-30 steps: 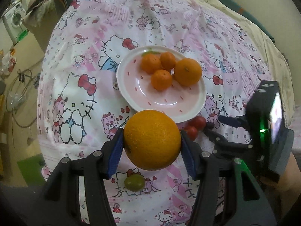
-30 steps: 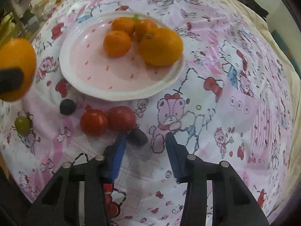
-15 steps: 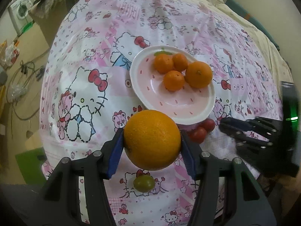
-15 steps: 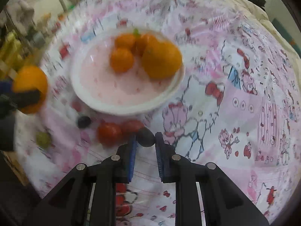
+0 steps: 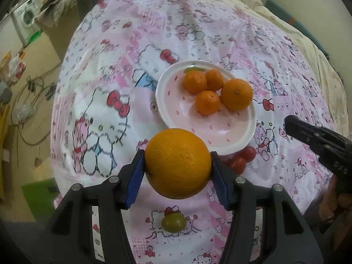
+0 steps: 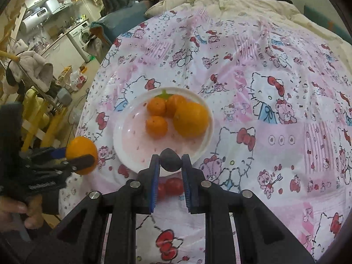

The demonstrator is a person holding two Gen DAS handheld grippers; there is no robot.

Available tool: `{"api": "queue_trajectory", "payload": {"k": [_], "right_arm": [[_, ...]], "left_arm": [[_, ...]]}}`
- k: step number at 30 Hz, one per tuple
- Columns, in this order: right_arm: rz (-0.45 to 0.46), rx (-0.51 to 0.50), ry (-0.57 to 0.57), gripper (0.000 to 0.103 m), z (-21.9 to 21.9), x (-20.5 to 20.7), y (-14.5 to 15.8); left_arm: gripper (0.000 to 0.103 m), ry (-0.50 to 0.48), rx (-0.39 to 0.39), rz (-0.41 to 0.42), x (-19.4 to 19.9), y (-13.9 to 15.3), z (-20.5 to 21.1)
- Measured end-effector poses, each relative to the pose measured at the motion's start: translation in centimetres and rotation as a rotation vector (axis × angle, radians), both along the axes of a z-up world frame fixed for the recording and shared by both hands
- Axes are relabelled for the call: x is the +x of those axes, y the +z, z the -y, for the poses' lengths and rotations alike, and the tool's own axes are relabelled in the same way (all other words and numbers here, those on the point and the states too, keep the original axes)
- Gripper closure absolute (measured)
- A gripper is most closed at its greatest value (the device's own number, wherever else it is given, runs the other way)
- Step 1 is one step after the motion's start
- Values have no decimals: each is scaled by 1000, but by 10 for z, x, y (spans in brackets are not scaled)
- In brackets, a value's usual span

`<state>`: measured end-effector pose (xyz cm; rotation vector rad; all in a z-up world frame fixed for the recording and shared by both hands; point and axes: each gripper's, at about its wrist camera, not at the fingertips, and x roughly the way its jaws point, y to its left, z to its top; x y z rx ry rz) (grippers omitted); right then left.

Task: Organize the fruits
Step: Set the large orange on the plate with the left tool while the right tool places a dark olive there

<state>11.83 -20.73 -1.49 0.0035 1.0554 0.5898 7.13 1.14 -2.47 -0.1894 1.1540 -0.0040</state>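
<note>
My left gripper (image 5: 177, 165) is shut on a big orange (image 5: 177, 163) and holds it above the cloth, near the front rim of the white and pink plate (image 5: 171, 110). The plate holds three small mandarins (image 5: 207, 102) and one larger orange (image 5: 236, 94). My right gripper (image 6: 170, 165) is shut on a dark plum (image 6: 170, 160), lifted above the plate's (image 6: 129, 154) near rim. Two red tomatoes (image 5: 239, 160) lie by the plate's front edge, also in the right wrist view (image 6: 173, 186). A green grape-like fruit (image 5: 173, 222) lies on the cloth below the left gripper.
The round table wears a pink Hello Kitty cloth (image 5: 99, 114). Its left edge drops to a floor with cables and a washing machine (image 5: 27, 18). A bed with a cream quilt (image 6: 253, 6) lies behind. The right gripper's body (image 5: 319, 145) shows at the right of the left wrist view.
The right gripper closed on the dark plum beside the tomatoes and lifted it off the cloth. The left gripper, still holding the big orange, rose and drew back a little.
</note>
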Motion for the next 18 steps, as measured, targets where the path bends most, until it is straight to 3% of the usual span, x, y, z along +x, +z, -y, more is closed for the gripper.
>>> {"api": "queue_trajectory", "payload": {"k": [4, 13, 18], "right_arm": [[-50, 18, -16, 82, 2, 10, -12], [-121, 24, 6, 82, -13, 25, -35], [-152, 7, 7, 82, -21, 37, -50]], "left_arm": [[50, -22, 47, -10, 20, 5, 0], [50, -18, 44, -67, 63, -26, -5], [50, -25, 13, -36, 76, -28, -7]]}}
